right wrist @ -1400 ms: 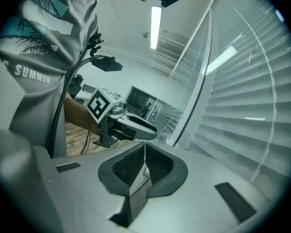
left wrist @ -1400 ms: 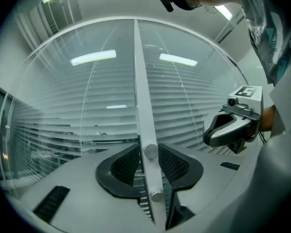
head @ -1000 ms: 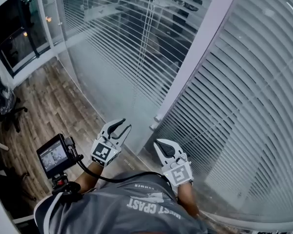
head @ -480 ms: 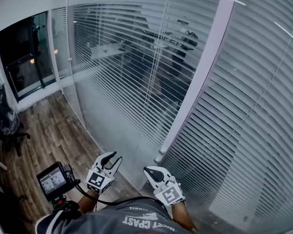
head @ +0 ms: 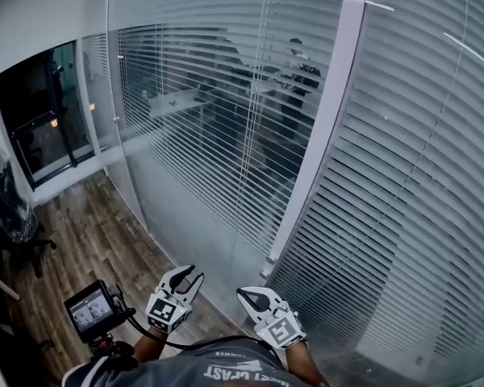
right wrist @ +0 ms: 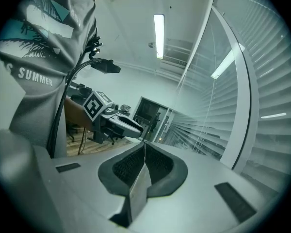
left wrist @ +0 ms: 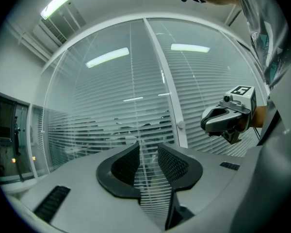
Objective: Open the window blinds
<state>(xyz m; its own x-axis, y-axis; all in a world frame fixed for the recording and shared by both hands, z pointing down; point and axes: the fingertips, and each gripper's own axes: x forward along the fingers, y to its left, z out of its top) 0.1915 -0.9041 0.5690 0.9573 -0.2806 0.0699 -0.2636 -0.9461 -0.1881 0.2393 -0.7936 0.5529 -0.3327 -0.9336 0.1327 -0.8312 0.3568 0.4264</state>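
White slatted blinds (head: 202,127) hang behind a glass wall; the left panel's slats let a dim room show through, while the right panel (head: 411,208) looks closed. Thin cords (head: 247,147) hang down in front of the left panel, beside a white post (head: 323,127). My left gripper (head: 187,279) is open and empty, held low, well short of the glass; the cords (left wrist: 132,86) show far beyond its jaws. My right gripper (head: 250,296) is shut on nothing, beside the left one and below the post. Each gripper view shows the other gripper: the right (left wrist: 214,122) and the left (right wrist: 134,128).
Wood floor (head: 89,232) runs along the glass to the left. A dark glazed doorway (head: 40,111) and an office chair (head: 12,216) stand at far left. A small camera with a lit screen (head: 89,309) sits by my left arm.
The head view has tilted up, showing more of the blinds. Both grippers now sit lower in the frame and closer to my body; their jaws look unchanged.
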